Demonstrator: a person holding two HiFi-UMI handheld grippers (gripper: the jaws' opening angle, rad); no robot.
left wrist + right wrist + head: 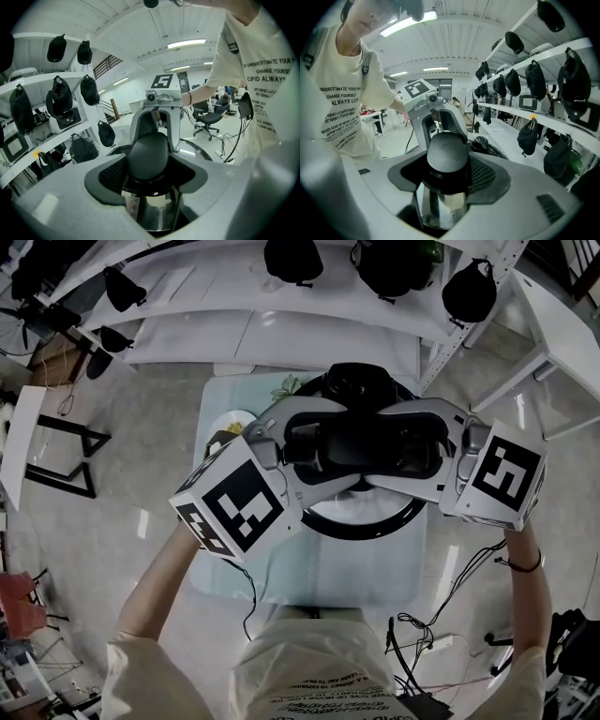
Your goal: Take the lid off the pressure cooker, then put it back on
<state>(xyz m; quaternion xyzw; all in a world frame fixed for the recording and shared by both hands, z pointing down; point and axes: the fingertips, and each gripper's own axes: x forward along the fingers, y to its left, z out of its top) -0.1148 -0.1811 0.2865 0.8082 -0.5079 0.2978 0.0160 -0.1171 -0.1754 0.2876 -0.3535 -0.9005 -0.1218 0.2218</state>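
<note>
Bag-hung shelves [281,329] behind; left gripper [148,163] and right gripper [446,164] fingers [485,176] clamp the lid handle [364,442].

Head view looks steeply down; 2 gripper views face each other closely across the lid handle [361,442].

White shelves [281,329] run along one side of the room, hung and stacked with black bags [58,96]. The floor [131,512] is pale grey and glossy, with cables [422,634] trailing over it beside the small pale table [375,568]. Overhead, a white ribbed ceiling [454,33] carries strip lights [186,43]. Farther back stand a black office chair [208,117] and a stair railing [105,65].
</note>
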